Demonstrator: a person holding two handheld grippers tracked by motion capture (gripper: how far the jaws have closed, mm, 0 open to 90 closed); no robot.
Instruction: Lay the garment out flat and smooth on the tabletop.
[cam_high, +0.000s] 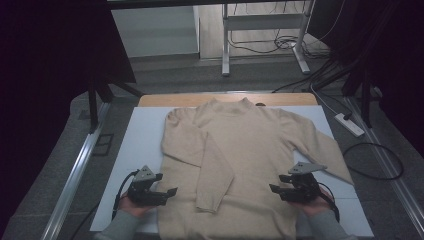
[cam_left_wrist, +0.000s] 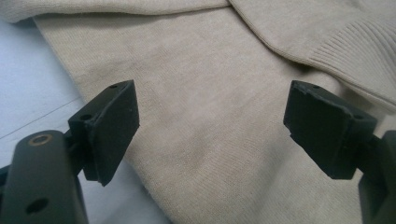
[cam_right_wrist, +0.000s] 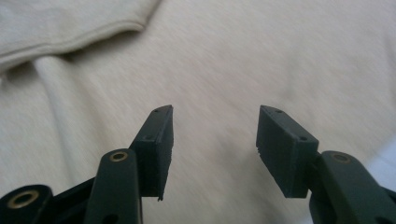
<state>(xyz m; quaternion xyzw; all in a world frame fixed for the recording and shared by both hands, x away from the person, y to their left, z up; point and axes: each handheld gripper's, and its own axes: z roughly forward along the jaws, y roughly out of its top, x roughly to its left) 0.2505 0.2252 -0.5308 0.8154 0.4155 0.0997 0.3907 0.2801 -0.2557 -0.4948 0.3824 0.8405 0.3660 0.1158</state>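
folding looked to be the job: beige sweater (cam_high: 240, 150) lay flat, front up, on the white sheet (cam_high: 135, 150) over the desk (cam_high: 150, 100), collar at the far edge, hem toward the person. left sleeve (cam_high: 212, 172) already crossed over the chest, cuff low on the body; right sleeve (cam_high: 325, 150) lay stretched out toward the desk's right side.

left tongs (cam_high: 169, 192) sat low at the hem's left edge, spread wide, pinching nothing. right tongs (cam_high: 276, 191) sat over the hem's right side, spread too, nothing between the pads.

risks, as judged: closing on the top layer alone would lift a peak of knit rather than the whole hem, leaving the back behind. uneven grabs by the two tongs would skew the fold. dragging the body could pull the crossed sleeve off its place, since only its own weight held it.

high view gave the whole layout, both sleeves, both hands. left gripper view added what that lacked: the ribbed cuff (cam_left_wrist: 355, 51) just ahead of the tongs (cam_left_wrist: 210, 130), and the sweater's side edge running past the left pad onto the white sheet (cam_left_wrist: 28, 79). right gripper view showed those tongs (cam_right_wrist: 215, 144) above bare knit, slightly blurred, with a fold of cloth (cam_right_wrist: 70, 32) at upper left; whether the pads touched the fabric could not be told.
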